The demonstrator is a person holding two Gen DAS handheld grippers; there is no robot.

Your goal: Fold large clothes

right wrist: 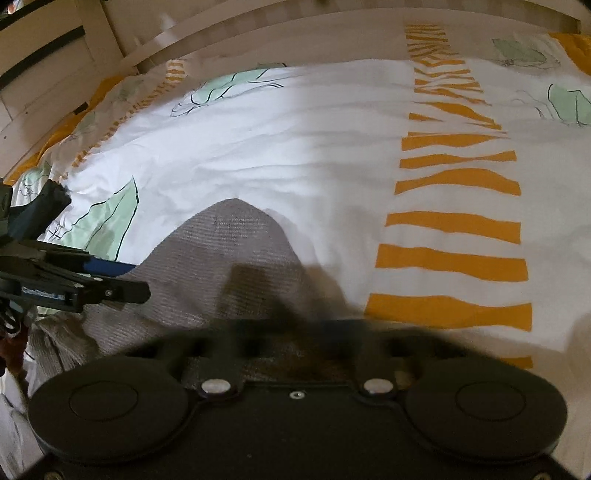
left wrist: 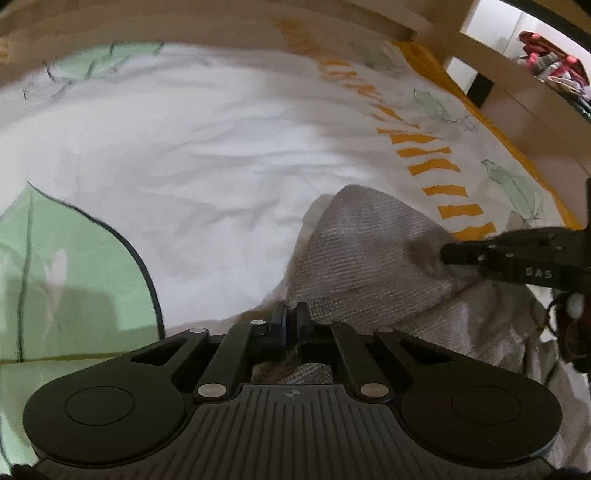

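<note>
Nearest the left wrist camera, the left gripper (left wrist: 290, 314) is pinching its fingers together on an edge of the grey knitted garment (left wrist: 369, 254), which is lying on the bed directly ahead of it. Just to the right in that view, the right gripper (left wrist: 448, 254) is reaching in from the side and pressing into the same cloth; it looks clamped on a fold, though in its own camera the fingers are smeared by motion blur, so I cannot tell for certain.

Between the two grippers the garment is bunching up into a peaked hump rather than lying flat, with more of it trailing in loose wrinkles toward the lower right. I judge the folding to be at an early or middle stage: both ends are being held, but no neat crease or stacked layers are showing, and the flattening and final folds are remaining.

Beyond the garment, the white bedsheet (right wrist: 295, 147) with green leaves and orange stripes (right wrist: 454, 225) is stretching away to the wooden bed frame (right wrist: 221, 33).
</note>
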